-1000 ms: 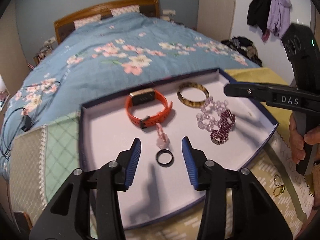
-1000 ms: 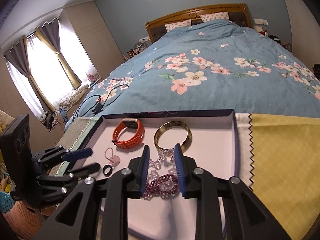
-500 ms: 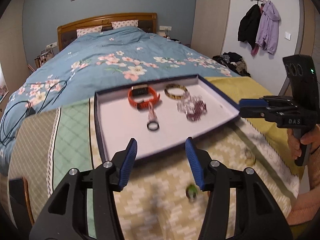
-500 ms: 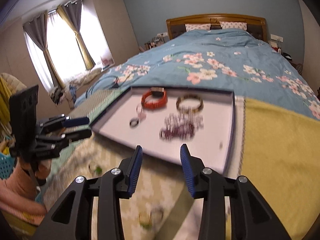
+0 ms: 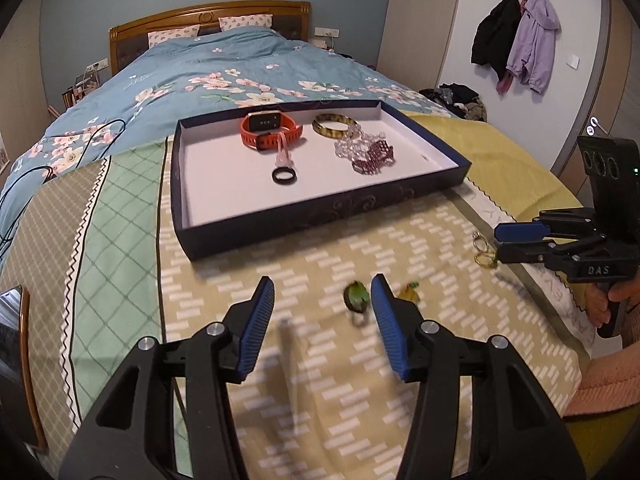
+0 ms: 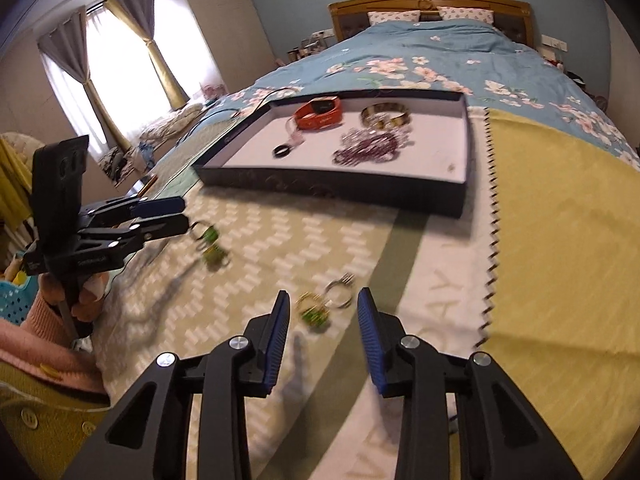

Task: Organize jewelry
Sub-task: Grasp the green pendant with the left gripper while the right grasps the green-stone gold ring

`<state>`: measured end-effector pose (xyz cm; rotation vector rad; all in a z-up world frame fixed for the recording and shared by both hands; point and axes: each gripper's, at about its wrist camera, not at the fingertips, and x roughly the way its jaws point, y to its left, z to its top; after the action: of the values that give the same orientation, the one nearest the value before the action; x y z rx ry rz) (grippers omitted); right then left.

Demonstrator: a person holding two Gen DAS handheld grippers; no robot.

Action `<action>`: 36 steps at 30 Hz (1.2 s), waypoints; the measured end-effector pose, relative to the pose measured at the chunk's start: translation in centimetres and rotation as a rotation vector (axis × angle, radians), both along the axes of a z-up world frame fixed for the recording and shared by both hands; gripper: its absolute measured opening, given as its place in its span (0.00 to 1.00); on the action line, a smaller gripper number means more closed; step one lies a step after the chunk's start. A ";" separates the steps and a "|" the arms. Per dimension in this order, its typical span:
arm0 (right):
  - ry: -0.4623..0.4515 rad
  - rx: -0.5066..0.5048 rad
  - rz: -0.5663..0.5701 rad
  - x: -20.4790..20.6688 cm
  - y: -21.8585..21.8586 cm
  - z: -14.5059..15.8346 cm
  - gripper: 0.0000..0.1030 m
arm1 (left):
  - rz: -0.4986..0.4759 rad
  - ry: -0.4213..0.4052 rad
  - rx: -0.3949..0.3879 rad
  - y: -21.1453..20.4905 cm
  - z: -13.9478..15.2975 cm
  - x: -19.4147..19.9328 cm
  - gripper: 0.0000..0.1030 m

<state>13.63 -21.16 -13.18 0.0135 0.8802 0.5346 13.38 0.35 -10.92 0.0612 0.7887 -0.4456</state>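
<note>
A dark blue tray (image 5: 320, 216) with a white floor holds an orange watch (image 5: 270, 132), a brown bangle (image 5: 334, 125), bead bracelets (image 5: 366, 152), a black ring (image 5: 284, 176) and a pink charm (image 5: 283, 154). My left gripper (image 5: 322, 284) hangs open over the patterned cloth in front of the tray. A green ring (image 5: 356, 296) lies just inside its right finger and a second ring (image 5: 408, 292) just outside. My right gripper (image 6: 324, 300) is open, its jaws closing. Under it on the cloth lie a gold-green ring (image 6: 312, 312) and a silver ring (image 6: 340, 292), untouched.
The cloths cover the foot of a bed with a blue floral duvet (image 5: 224, 76). A yellow cloth (image 6: 560, 240) lies right of the tray. A black cable (image 5: 48, 168) runs along the left. A person's hand and pink sleeve (image 6: 60, 320) hold the left gripper.
Both grippers have drawn back from above the tray to the patterned cloth in front of it. The loose rings have come into view, and both pairs of jaws stand wider.
</note>
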 end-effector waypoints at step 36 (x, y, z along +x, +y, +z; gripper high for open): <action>-0.047 -0.029 -0.004 -0.5 2.0 0.0 0.10 | -0.023 0.086 0.033 -2.3 -1.7 1.8 0.14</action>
<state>13.12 -19.20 -13.15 -0.0237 0.8421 0.5165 15.17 -1.96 -12.61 0.0820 0.8803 -0.4592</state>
